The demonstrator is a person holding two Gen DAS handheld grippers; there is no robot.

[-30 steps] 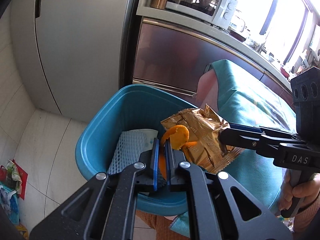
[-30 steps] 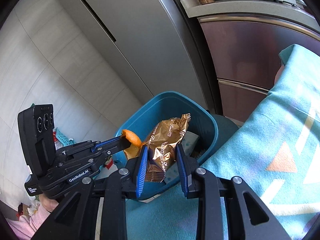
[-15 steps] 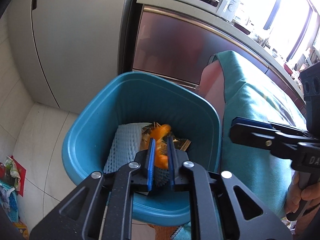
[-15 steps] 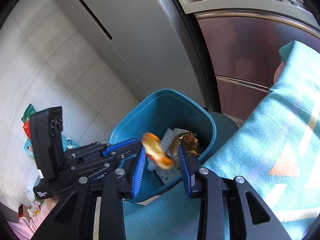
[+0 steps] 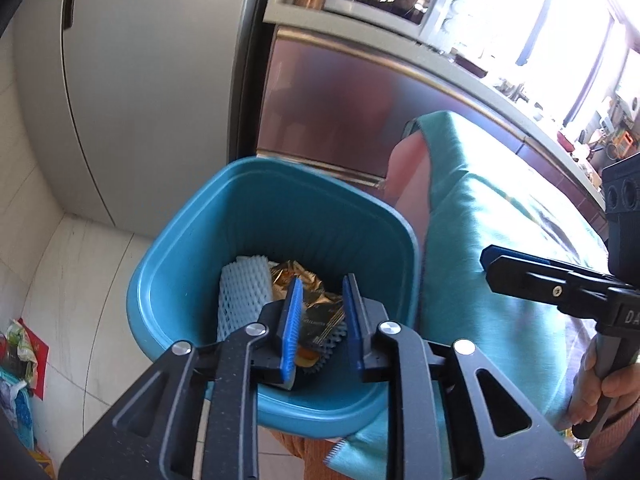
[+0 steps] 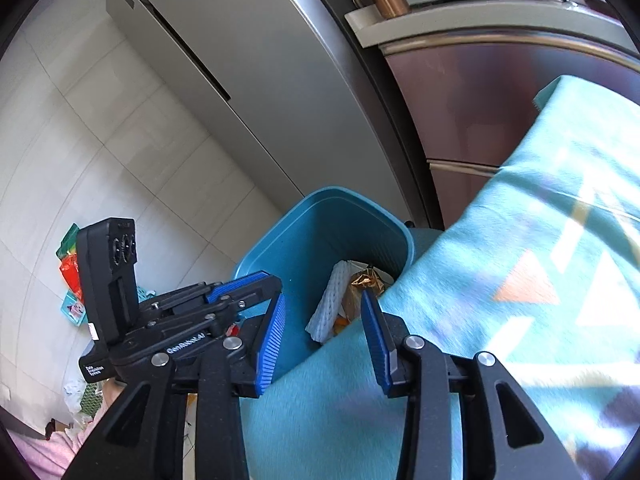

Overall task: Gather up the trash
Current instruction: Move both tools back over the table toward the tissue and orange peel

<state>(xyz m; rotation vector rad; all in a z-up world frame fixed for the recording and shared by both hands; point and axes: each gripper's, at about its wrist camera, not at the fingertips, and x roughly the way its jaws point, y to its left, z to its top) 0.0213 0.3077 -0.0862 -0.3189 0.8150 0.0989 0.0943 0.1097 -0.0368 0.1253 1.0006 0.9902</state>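
A blue trash bin (image 5: 192,256) stands beside the table; it also shows in the right wrist view (image 6: 312,232). Inside lie a white foam net (image 5: 240,292), a gold snack wrapper (image 5: 304,284) and an orange peel (image 5: 306,356). In the right wrist view the foam net (image 6: 330,308), the wrapper (image 6: 366,282) and the peel (image 6: 342,322) also show. My left gripper (image 5: 320,312) is open and empty above the bin. My right gripper (image 6: 324,332) is open and empty over the table edge next to the bin.
A teal tablecloth (image 6: 520,280) covers the table right of the bin. A steel fridge (image 5: 140,80) and cabinets (image 5: 340,112) stand behind. Colourful litter (image 6: 70,264) lies on the tiled floor at left.
Both grippers let go: the gold wrapper and the orange peel dropped into the bin. Both jaws have opened wider, and the right gripper has drawn back over the tablecloth.
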